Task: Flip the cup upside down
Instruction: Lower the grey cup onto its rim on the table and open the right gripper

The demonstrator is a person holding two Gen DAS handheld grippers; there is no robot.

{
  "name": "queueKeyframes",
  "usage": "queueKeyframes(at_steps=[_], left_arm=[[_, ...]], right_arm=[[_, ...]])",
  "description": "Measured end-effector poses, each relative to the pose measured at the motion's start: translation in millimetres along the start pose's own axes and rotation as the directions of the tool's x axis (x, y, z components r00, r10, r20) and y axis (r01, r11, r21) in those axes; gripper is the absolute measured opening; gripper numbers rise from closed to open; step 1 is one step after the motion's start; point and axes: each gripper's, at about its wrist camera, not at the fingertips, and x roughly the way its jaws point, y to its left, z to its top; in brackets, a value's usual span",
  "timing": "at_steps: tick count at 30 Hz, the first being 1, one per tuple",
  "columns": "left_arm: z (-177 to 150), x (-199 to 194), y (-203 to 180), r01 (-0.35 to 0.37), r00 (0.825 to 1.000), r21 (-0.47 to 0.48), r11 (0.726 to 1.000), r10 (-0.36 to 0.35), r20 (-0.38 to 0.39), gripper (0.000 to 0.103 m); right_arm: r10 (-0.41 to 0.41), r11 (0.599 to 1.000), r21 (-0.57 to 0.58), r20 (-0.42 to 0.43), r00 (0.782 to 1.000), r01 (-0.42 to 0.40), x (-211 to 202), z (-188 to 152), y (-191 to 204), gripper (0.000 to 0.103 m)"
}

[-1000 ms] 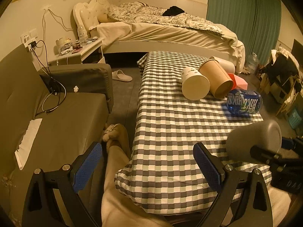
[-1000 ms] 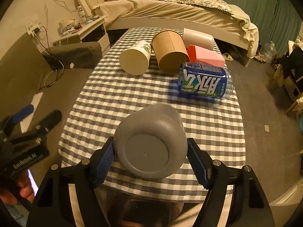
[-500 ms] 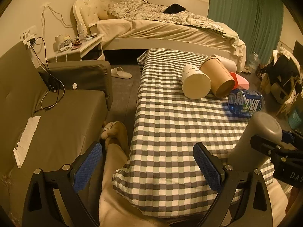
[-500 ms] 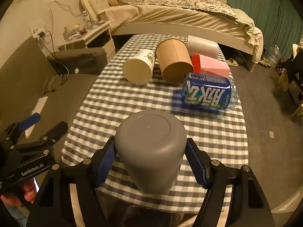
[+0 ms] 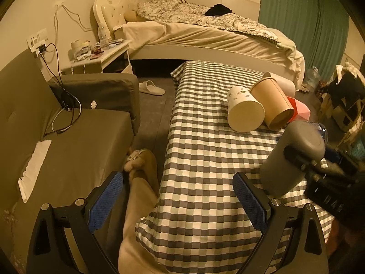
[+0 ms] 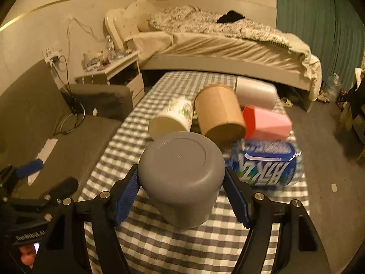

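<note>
Lower centre of frame: right claw (image 6: pixel 180 191) pinches inverted grey cup (image 6: pixel 182 173) on checked worktop (image 6: pixel 228 246); left claw (image 5: pixel 178 202) spread, empty.

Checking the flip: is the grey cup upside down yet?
Yes. The grey cup stands base-up, rim on the checked tablecloth, between the right gripper jaws.

Black fingers (image 5: pixel 251 202) with blue pads, silver screws

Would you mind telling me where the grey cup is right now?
In the right wrist view the grey cup sits base-up between the right gripper pads, on the near end of the checkered table, just in front of the lying blue-labelled bottle.
</note>
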Motion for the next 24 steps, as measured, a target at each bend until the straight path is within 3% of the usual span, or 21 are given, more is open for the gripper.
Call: queueKeyframes(at_steps=[11,24], left_arm=[[-3.5,3.9,-4.6,-0.011,1.0,-0.001,1.0,0.011,-0.024,0.1],[2.7,-21.4,-3.3,-0.015,1.0,-0.023,1.0,0.015,0.018,0.1]], right_arm=[[0.015,1.0,-0.021,0.011,1.0,-0.015,-4.7,-16.8,-2.4,0.071],[0.018,0.999,-0.027,0.006,1.0,-0.018,-4.0,-16.0,-0.7,0.071]])
